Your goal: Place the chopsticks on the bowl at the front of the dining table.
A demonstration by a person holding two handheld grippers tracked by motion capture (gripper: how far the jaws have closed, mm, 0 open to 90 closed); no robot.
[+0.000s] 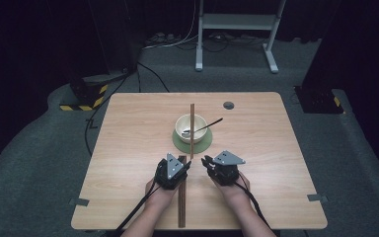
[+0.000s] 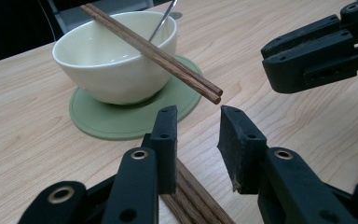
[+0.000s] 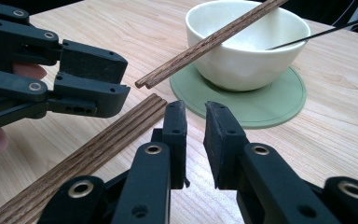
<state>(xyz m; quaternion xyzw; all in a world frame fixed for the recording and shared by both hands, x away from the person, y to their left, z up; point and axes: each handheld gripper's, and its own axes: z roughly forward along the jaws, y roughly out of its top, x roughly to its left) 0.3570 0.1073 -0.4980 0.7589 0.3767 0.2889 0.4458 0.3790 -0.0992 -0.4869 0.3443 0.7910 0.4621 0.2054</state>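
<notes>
Chopsticks of dark brown wood, one pair (image 1: pixel 192 129), lie across the rim of the cream ceramic bowl (image 1: pixel 185 124), their near ends jutting out over the round green mat (image 1: pixel 201 143) and hanging clear of the light wooden tabletop (image 1: pixel 128 148). A second pair of dark wooden chopsticks (image 1: pixel 181 202) lies flat on the tabletop, running from the near edge toward the bowl, its far tips just short of the mat. Inside the bowl rests a metal spoon with a thin dark handle (image 1: pixel 208 124), leaning out over the rim on the right.

My left gripper (image 2: pixel 196 135) sits over the far end of the flat pair; its jaws stand part-way open with a clear gap, the flat chopsticks passing beneath and between them, the pads pressing on nothing. The raised pair's tips lie just ahead of it.

My right gripper (image 3: pixel 195 140) rests just beside the left one, to the right of the flat pair. Its jaws are drawn close with only a narrow slot between the pads, and nothing is held there.
</notes>
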